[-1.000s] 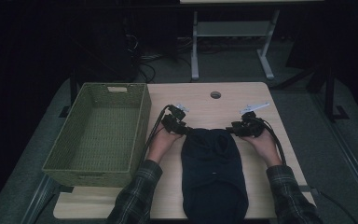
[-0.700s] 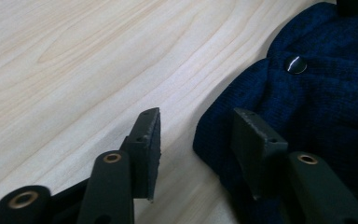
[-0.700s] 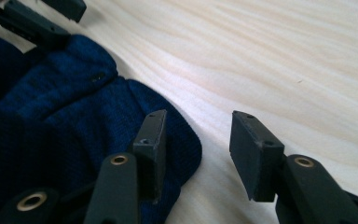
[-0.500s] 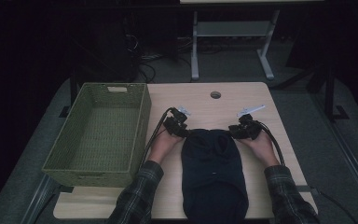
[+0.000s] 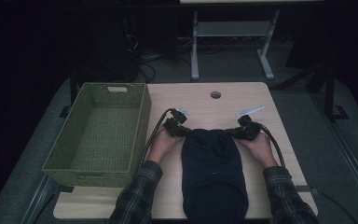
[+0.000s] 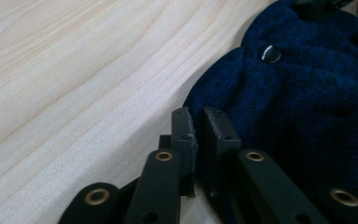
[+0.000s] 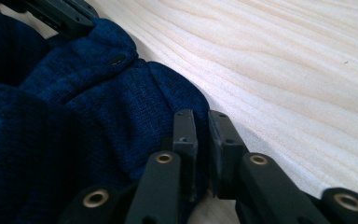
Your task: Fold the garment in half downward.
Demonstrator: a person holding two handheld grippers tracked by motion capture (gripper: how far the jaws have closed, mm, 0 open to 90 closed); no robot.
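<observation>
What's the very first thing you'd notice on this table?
A dark blue knitted garment lies in the middle of the pale wooden table, with the left gripper and right gripper at its far corners, their jaws just closed there. Left of it sits an empty green woven basket.

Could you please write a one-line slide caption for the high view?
Both grippers, left gripper and right gripper, pinch the far corners of a dark blue knit garment beside a green basket.
</observation>
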